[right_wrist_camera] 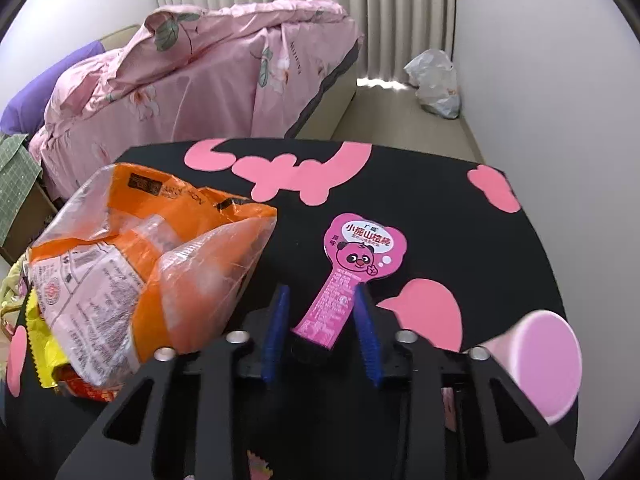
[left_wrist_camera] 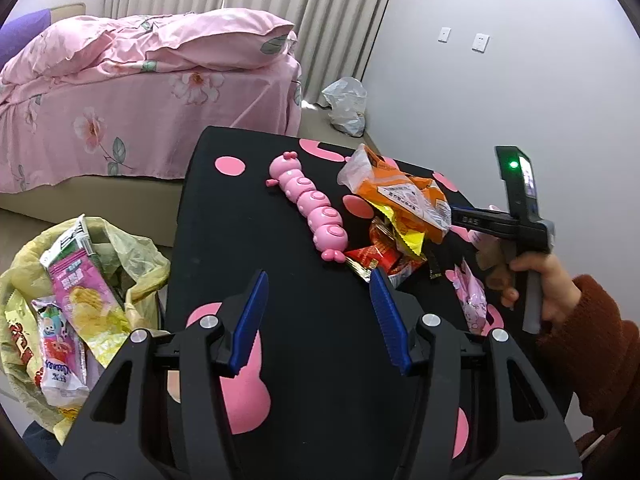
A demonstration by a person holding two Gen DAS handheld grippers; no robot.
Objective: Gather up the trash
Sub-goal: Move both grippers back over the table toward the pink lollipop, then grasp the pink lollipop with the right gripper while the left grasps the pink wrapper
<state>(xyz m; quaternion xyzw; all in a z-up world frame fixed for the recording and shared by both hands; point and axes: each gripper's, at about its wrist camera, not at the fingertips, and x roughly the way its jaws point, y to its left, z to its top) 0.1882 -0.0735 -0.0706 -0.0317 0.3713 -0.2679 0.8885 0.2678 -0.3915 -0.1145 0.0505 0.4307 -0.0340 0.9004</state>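
Trash pile: an orange snack bag (left_wrist_camera: 404, 196), a yellow wrapper (left_wrist_camera: 404, 232) and a red wrapper (left_wrist_camera: 376, 258) lie heaped on the worktop (left_wrist_camera: 320, 320), ahead and to the right of the left claw (left_wrist_camera: 318, 314).
Left claw: blue pads spread apart over the black worktop, nothing between them.
Right claw (right_wrist_camera: 322, 330): jaws parted, with the stem of a pink bear-face lolly wrapper (right_wrist_camera: 360, 260) lying between them (whether the pads touch it, I cannot tell).
Orange bag from the right wrist: just left of that claw (right_wrist_camera: 132, 264).
Trash bag (left_wrist_camera: 52, 300): yellowish, left of the left claw beside the worktop, already holding snack packets.
Pink caterpillar toy (left_wrist_camera: 310, 204): ahead of the left claw, beside the heap.
Small pink packet (left_wrist_camera: 472, 300): right of the left claw.
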